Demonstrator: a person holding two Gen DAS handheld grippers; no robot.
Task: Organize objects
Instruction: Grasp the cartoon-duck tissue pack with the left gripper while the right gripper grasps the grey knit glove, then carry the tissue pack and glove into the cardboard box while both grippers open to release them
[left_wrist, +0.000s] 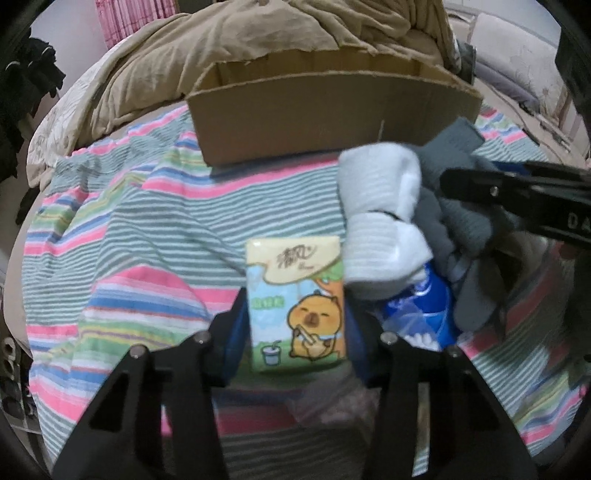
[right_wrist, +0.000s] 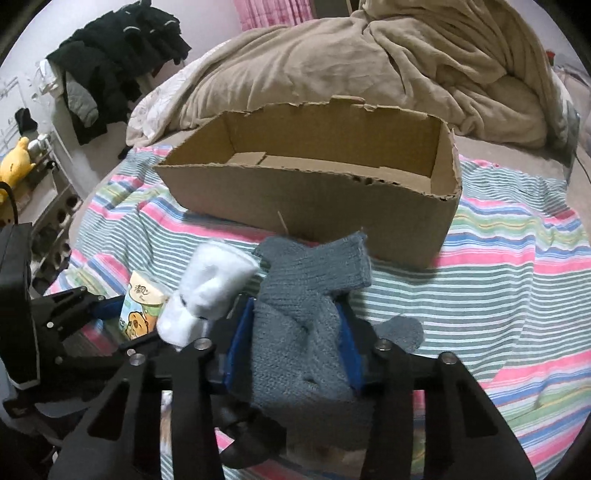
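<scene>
My left gripper (left_wrist: 297, 317) is shut on a tissue pack (left_wrist: 297, 306) printed with a cartoon capybara, held above the striped cloth. It also shows in the right wrist view (right_wrist: 138, 308). My right gripper (right_wrist: 295, 332) is shut on grey knitted gloves (right_wrist: 299, 325), which hang over its fingers. A white rolled sock (right_wrist: 207, 291) lies against the gloves; it also shows in the left wrist view (left_wrist: 380, 206). A blue packet (left_wrist: 421, 306) lies under them. An open cardboard box (right_wrist: 314, 192) stands beyond both grippers; its inside looks empty.
A striped cloth (right_wrist: 498, 258) covers the bed. A beige blanket (right_wrist: 369, 62) is heaped behind the box. Dark clothes (right_wrist: 110, 66) hang at the far left, with a yellow plush toy (right_wrist: 14, 164) below them.
</scene>
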